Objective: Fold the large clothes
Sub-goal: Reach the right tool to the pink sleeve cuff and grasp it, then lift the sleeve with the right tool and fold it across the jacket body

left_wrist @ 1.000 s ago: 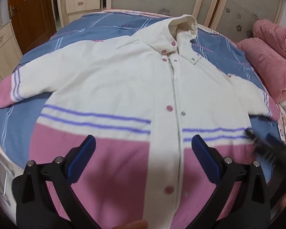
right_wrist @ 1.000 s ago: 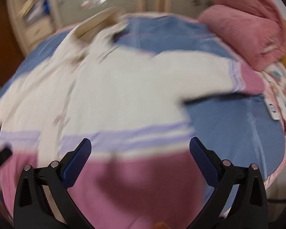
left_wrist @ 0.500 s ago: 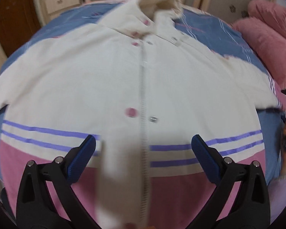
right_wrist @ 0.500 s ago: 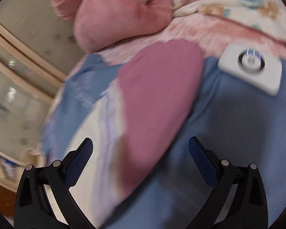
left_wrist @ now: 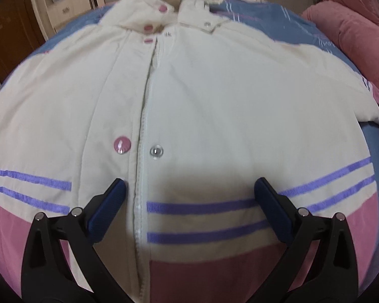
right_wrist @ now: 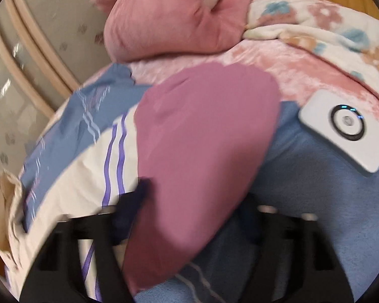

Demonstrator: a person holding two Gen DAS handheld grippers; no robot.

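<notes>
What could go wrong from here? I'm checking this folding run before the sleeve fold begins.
The right gripper straddles the pink cuff, but that view is blurred, so a bite on the blue bedsheet underneath cannot be ruled out. The white device lies close beside the cuff; a swung sleeve could knock it. The left gripper hangs open over the jacket, so the body may drag along.

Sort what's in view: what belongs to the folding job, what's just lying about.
Job: jacket, its pink sleeve cuff, left gripper, right gripper.
Lying about: white device, pink quilt, floral blanket.
</notes>
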